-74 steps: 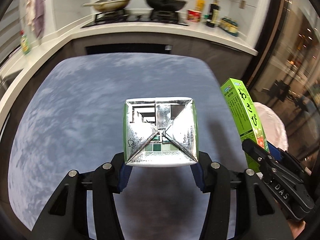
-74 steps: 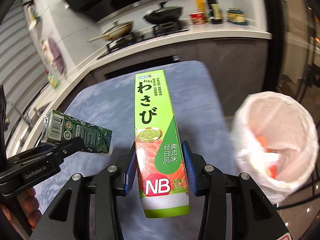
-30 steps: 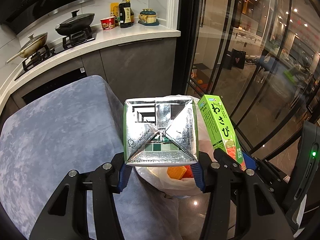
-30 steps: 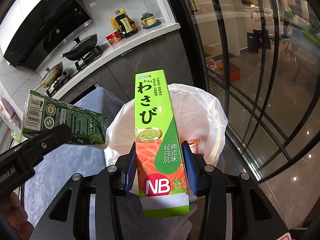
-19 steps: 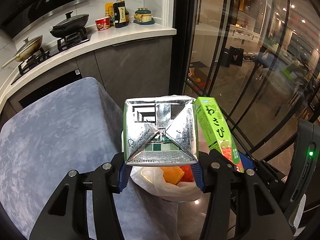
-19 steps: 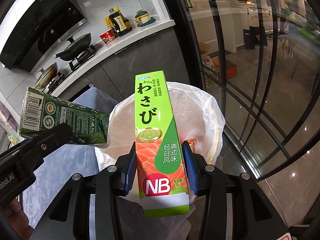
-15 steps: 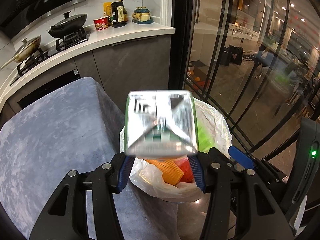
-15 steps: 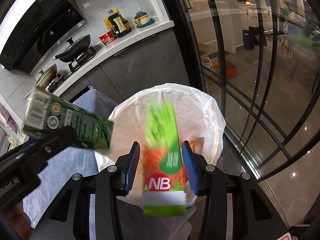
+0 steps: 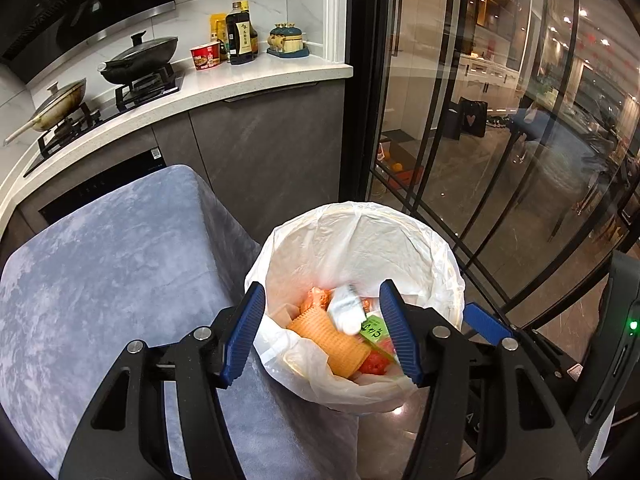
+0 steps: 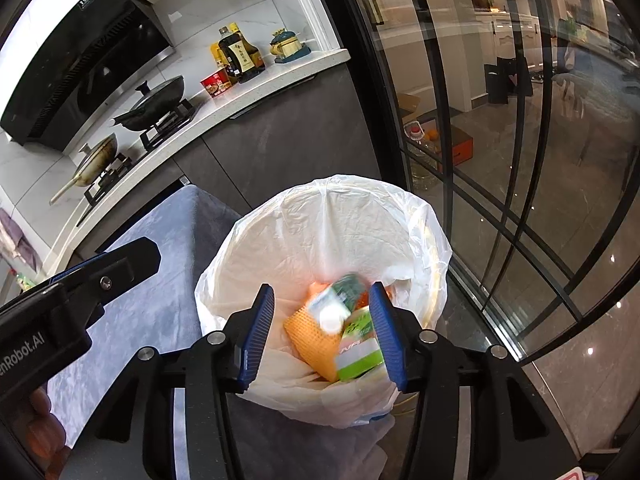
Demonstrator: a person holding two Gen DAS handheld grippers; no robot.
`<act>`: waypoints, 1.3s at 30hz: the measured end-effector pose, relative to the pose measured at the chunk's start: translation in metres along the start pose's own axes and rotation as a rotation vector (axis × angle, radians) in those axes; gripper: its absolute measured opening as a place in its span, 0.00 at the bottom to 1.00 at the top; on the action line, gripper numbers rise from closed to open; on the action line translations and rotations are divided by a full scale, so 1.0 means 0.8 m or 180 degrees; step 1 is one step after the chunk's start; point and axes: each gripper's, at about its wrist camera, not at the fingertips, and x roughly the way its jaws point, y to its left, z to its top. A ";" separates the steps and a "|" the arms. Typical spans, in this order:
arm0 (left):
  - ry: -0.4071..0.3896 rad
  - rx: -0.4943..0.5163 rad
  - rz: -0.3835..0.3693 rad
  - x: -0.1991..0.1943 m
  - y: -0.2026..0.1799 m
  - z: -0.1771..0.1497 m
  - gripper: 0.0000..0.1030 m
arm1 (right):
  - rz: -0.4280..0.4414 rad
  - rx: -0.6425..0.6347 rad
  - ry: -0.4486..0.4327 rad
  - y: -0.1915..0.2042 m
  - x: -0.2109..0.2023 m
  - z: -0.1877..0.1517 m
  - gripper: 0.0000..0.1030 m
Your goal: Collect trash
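bin (image 9: 432, 248): white-lined, beside the corner of the blue-grey covered table (image 9: 120, 272), below both tongs
left gripper (image 9: 322, 334): over bin, jaws apart, just been opening, nothing between the pads
right gripper (image 10: 322, 330): over bin, jaws apart, just been opening, nothing gripped
green carton (image 10: 340, 300): inside bin, blurred, on orange mesh (image 10: 310, 340)
wasabi box (image 10: 358, 350): inside bin, beside carton, near rim side
hand (image 10: 44, 436): on left gripper's handle, left of bin

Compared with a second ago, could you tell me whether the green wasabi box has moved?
Yes. The wasabi box has dropped from the right hand-held gripper, whose jaws have just been opening, down into the white-lined bin beneath.
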 end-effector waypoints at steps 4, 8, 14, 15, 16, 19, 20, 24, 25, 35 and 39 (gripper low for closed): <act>0.0003 -0.0011 0.0006 -0.002 0.003 -0.001 0.55 | 0.0007 -0.0015 -0.0007 0.003 -0.002 0.000 0.47; -0.0007 -0.0035 0.0008 -0.006 0.009 -0.002 0.55 | 0.0012 -0.0037 -0.0008 0.007 -0.005 0.000 0.47; -0.0030 -0.0059 0.0016 -0.013 0.014 -0.003 0.55 | 0.0016 -0.0060 -0.0013 0.012 -0.008 -0.002 0.47; -0.0034 -0.0065 0.0017 -0.014 0.015 -0.003 0.55 | 0.0018 -0.0064 -0.0015 0.013 -0.009 -0.003 0.47; -0.0038 -0.0067 0.0020 -0.015 0.017 -0.004 0.55 | 0.0016 -0.0072 -0.0019 0.015 -0.011 -0.003 0.47; -0.0048 -0.0081 0.0027 -0.020 0.020 -0.006 0.55 | 0.0013 -0.0101 -0.0024 0.020 -0.015 -0.005 0.47; -0.0052 -0.0089 0.0032 -0.021 0.022 -0.007 0.55 | 0.0013 -0.0108 -0.0026 0.022 -0.016 -0.006 0.47; -0.0062 -0.0111 0.0047 -0.027 0.029 -0.010 0.55 | 0.0012 -0.0133 -0.0039 0.028 -0.023 -0.008 0.49; -0.0066 -0.0113 0.0056 -0.029 0.029 -0.011 0.57 | 0.0014 -0.0141 -0.0044 0.029 -0.025 -0.009 0.50; -0.0092 -0.0153 0.0131 -0.047 0.042 -0.026 0.64 | -0.0016 -0.0249 -0.0102 0.040 -0.045 -0.017 0.60; -0.0104 -0.0151 0.0179 -0.055 0.046 -0.036 0.69 | -0.0047 -0.0331 -0.0143 0.047 -0.057 -0.024 0.66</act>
